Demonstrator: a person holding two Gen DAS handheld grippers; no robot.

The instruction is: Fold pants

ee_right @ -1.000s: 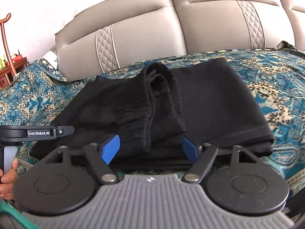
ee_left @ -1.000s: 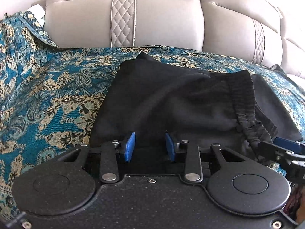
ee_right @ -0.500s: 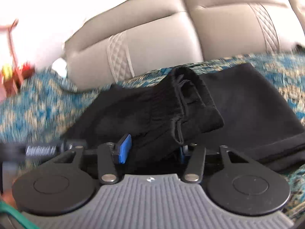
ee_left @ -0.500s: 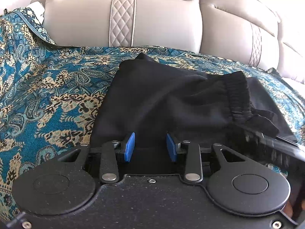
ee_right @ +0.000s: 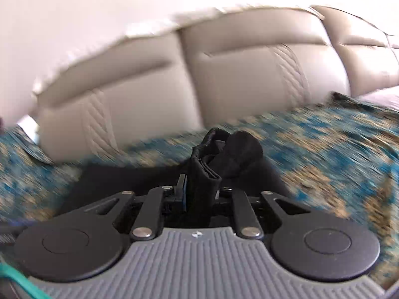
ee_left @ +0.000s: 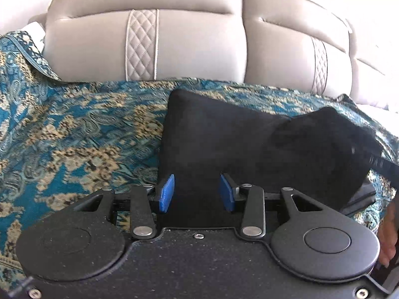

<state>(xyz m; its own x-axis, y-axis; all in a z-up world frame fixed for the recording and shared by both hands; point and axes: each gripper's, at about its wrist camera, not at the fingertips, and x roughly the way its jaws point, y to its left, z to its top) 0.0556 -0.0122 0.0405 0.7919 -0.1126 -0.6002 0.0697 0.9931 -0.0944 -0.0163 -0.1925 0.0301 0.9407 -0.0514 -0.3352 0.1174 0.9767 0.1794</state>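
**Right claw takes the waistband end**

While my right claw (ee_right: 199, 194) has just been closing, it now pinches a bunched edge of the black pants (ee_left: 224, 139). They lie on the patterned bed cover (ee_left: 74, 134), long axis running across in front of me, free end pointing left. My left claw (ee_left: 197, 191) stands partly open astride the near edge, gripping nothing. I judge the fold goes leftward.

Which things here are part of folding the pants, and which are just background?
In use:
- black pants, waistband end bunched up
- right gripper, its jaws have just been closing and now pinch the bunched waistband
- left gripper, jaws apart, pants fabric between the pads

Background:
- patterned blue bedspread
- padded beige headboard
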